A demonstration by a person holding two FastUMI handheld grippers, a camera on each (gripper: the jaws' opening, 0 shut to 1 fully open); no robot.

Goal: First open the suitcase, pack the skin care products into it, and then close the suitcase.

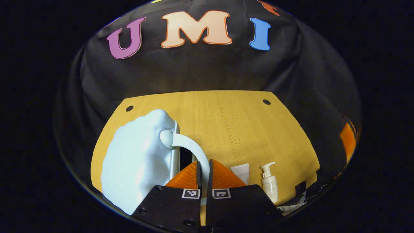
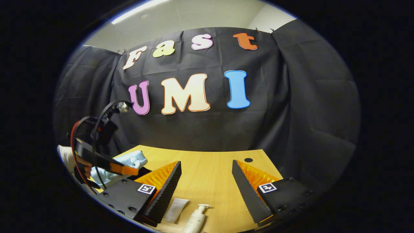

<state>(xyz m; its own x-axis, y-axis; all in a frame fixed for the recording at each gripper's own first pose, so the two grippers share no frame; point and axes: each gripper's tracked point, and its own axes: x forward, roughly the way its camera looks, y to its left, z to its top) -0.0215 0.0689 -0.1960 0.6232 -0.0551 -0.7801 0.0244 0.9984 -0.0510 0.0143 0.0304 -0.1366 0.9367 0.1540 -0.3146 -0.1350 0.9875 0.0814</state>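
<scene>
- Pinching the suitcase handle (image 1: 194, 149), my left gripper (image 1: 204, 174) holds the pale blue suitcase (image 1: 139, 161).
- My right gripper (image 2: 207, 184) hangs spread above the pump bottle (image 2: 195, 220) and tube (image 2: 176, 208).

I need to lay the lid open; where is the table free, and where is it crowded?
Free: the far table beyond the suitcase, up to the cloth wall. Crowded: the near edge, where the tube and pump bottle lie beside the left gripper.
</scene>
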